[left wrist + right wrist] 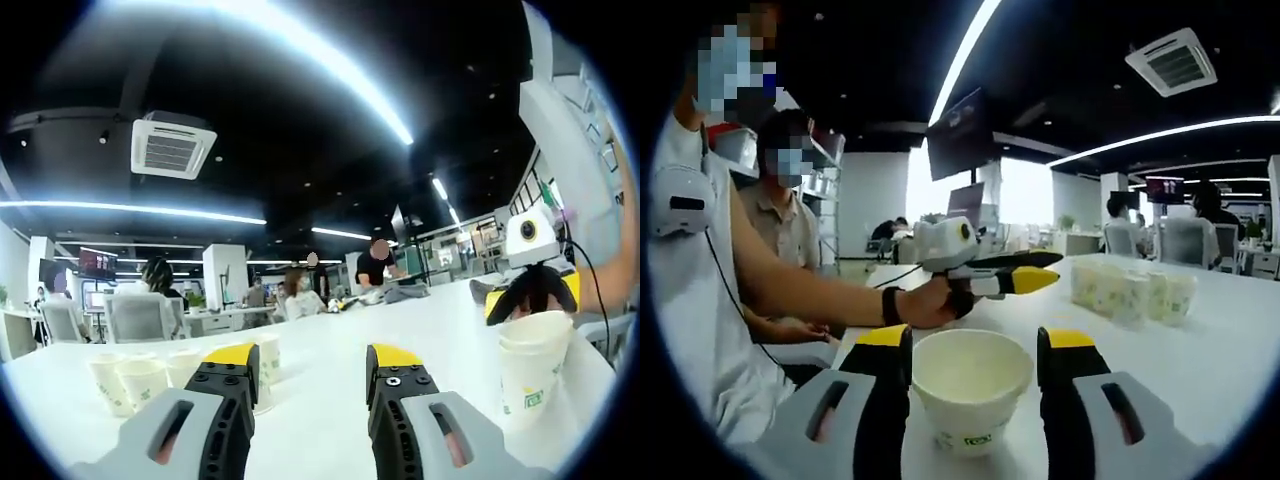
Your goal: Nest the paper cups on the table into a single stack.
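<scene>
In the left gripper view my left gripper [310, 385] hangs over the white table [330, 400] with its yellow-tipped jaws standing wide apart and nothing between them. Just beyond its left jaw, at the near left of the table, sits a cluster of loose paper cups [140, 380], upright and close together, some touching. Far to the right on the same table stands a stack of nested paper cups [533, 365], with my right gripper [532, 292] just behind its rim. In the right gripper view my right gripper [973, 370] has that cup stack [971, 388] sitting between its two jaws, open mouth toward the camera; the jaws stand close on either side of the cup wall, but I cannot tell whether they are actually pressing it. Beyond the stack my hand [930, 303] holds the left gripper [1020, 272] above the table [1220, 330], its jaws pointing right. The cluster of loose cups [1132, 290] stands far right on the tabletop, well apart from the stack.
</scene>
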`<state>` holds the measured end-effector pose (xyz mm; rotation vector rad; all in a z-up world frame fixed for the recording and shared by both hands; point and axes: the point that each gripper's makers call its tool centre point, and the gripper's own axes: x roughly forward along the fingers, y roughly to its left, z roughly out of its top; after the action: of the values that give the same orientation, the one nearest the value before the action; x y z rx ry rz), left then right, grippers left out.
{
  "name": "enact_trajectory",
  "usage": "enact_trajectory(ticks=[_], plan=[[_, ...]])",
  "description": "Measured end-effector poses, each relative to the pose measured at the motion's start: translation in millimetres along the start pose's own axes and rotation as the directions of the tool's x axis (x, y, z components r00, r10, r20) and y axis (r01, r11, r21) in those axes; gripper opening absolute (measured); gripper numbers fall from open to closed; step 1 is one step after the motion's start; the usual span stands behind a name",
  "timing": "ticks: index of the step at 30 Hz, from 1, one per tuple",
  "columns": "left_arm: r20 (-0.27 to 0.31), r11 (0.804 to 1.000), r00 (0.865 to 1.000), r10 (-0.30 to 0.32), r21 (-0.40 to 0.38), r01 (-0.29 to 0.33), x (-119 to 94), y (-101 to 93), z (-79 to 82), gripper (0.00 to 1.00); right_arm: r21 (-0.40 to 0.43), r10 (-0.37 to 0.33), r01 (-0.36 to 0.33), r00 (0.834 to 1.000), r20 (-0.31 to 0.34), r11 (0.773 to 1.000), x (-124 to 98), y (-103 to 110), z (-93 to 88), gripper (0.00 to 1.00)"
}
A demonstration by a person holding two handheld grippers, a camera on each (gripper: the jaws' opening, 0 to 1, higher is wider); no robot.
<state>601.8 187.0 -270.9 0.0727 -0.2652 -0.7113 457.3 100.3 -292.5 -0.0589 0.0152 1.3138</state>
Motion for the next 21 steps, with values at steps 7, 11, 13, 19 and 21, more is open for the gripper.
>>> enact_trajectory(ticks=[7,11,13,19,21], plan=[[-0.002,1.0,1.0,0.001,0.002,-0.001,0.7,2.1,-1.0,0.45,-0.013,0.02,-0.02,1.0,-0.022,1.0,2.3,3.0,-3.0,0.52],[-0.005,1.0,1.0,0.001,0.002,-0.001,1.3,4.2,-2.4,0.45,-0.009,0.019,-0.019,1.0,-0.022,1.0,1.2,1.7,-5.0,0.52],[-0.004,1.0,1.0,0.001,0.0,-0.001,1.2,3.8,-2.1,0.45,-0.01,0.017,-0.017,1.0,-0.016,1.0,0.2,1.4,-2.9,0.52],[-0.004,1.0,1.0,0.001,0.001,-0.001,1.8,7.5,-3.0,0.45,-0.022,0.011,-0.012,1.0,-0.027,1.0,-0.1,1.3,-5.8,0.52],[-0.003,1.0,1.0,0.004,0.001,-0.004,1.6,8.1,-2.7,0.45,-0.023,0.009,-0.009,1.0,-0.006,1.0,-1.5,1.5,-0.3,0.52]])
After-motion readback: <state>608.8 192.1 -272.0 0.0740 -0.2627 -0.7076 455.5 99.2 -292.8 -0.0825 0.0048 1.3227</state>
